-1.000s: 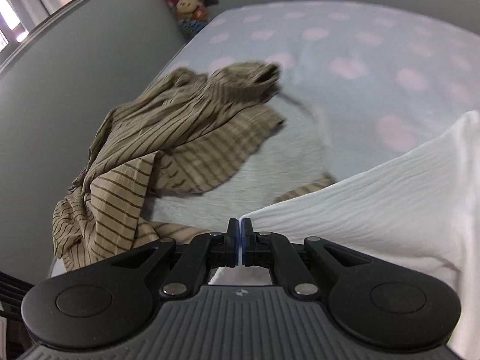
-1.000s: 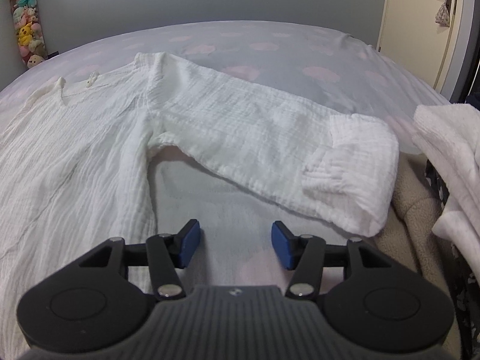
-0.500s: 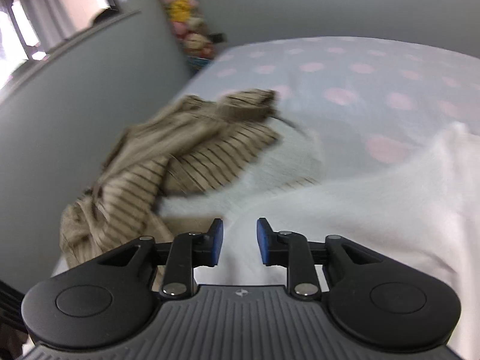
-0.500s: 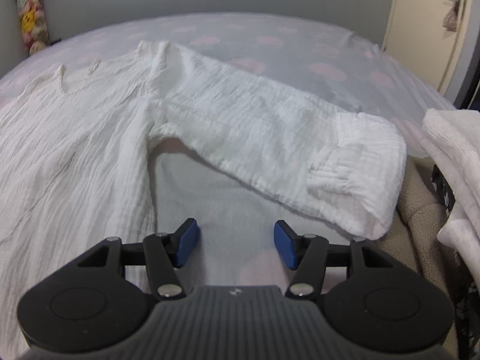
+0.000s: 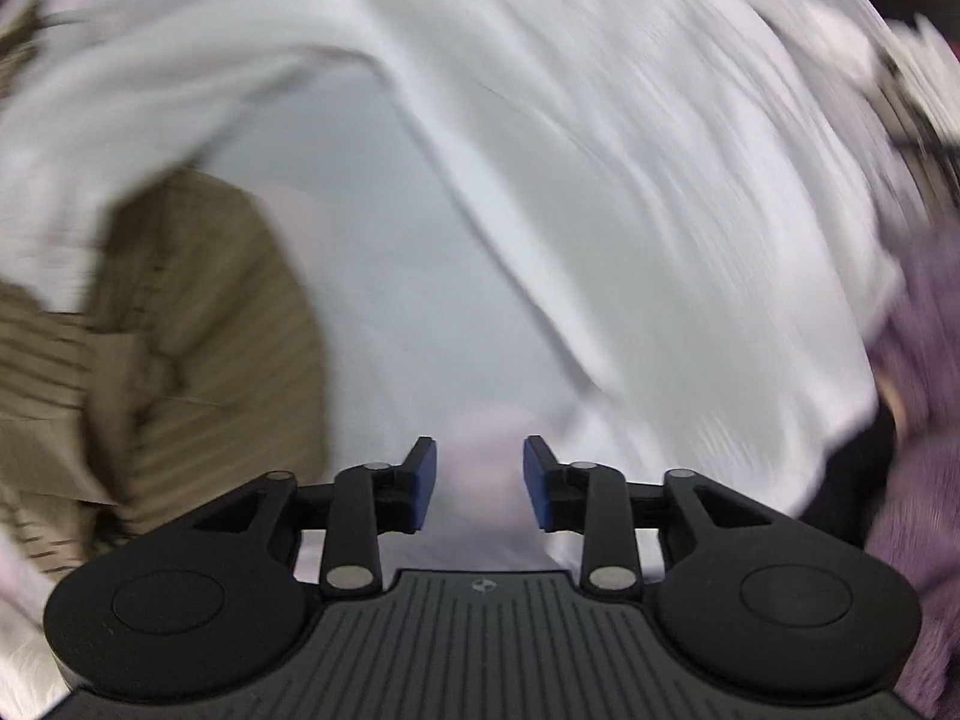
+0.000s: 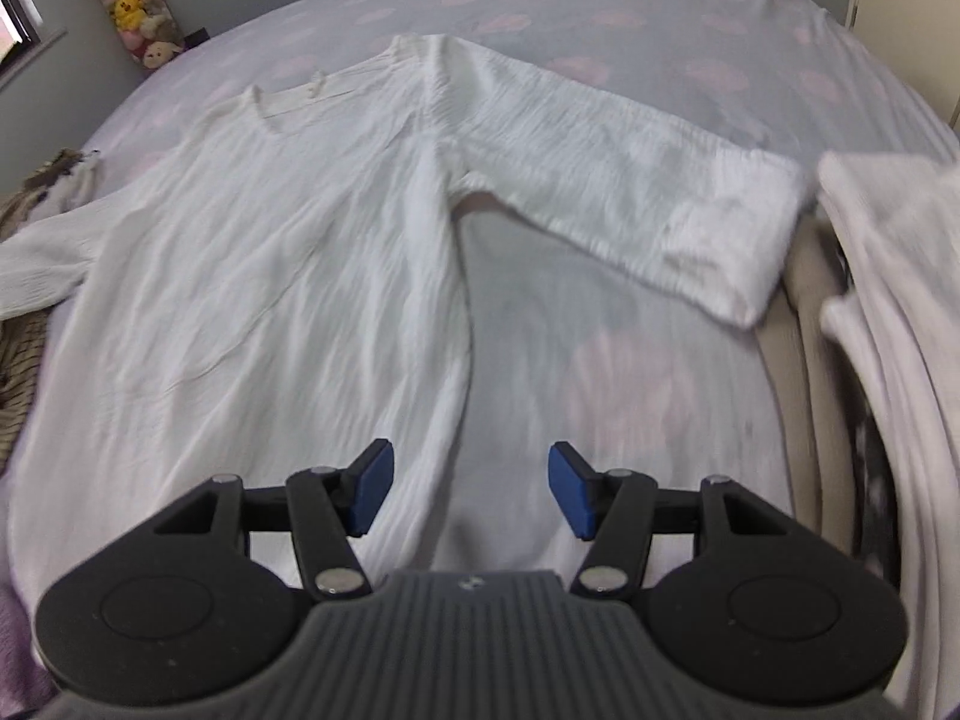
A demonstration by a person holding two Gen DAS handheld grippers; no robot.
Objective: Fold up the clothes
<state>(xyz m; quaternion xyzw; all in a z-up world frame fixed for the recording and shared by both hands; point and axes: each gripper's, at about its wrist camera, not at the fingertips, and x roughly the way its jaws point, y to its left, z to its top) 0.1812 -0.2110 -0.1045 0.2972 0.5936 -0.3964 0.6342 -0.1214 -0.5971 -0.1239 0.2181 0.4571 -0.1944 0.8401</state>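
Observation:
A white long-sleeved crinkled shirt (image 6: 270,276) lies spread flat on the bed, neckline at the far side, right sleeve (image 6: 630,180) stretched out to the right. My right gripper (image 6: 471,495) is open and empty, just above the shirt's lower right hem. In the blurred left wrist view the shirt (image 5: 630,150) fills the upper right. My left gripper (image 5: 479,480) is open and empty over bare sheet between the shirt and a brown striped garment (image 5: 198,330).
The bed has a pale sheet with pink spots (image 6: 630,372). A pile of white and beige clothes (image 6: 870,300) lies at the right edge. The brown striped garment (image 6: 24,330) lies at the left edge. A purple fuzzy item (image 5: 924,420) is at the right. Plush toys (image 6: 138,6) hang on the far wall.
My left gripper has let go of the shirt, opened and swung round over the sheet. My right gripper has pulled back and left, staying open.

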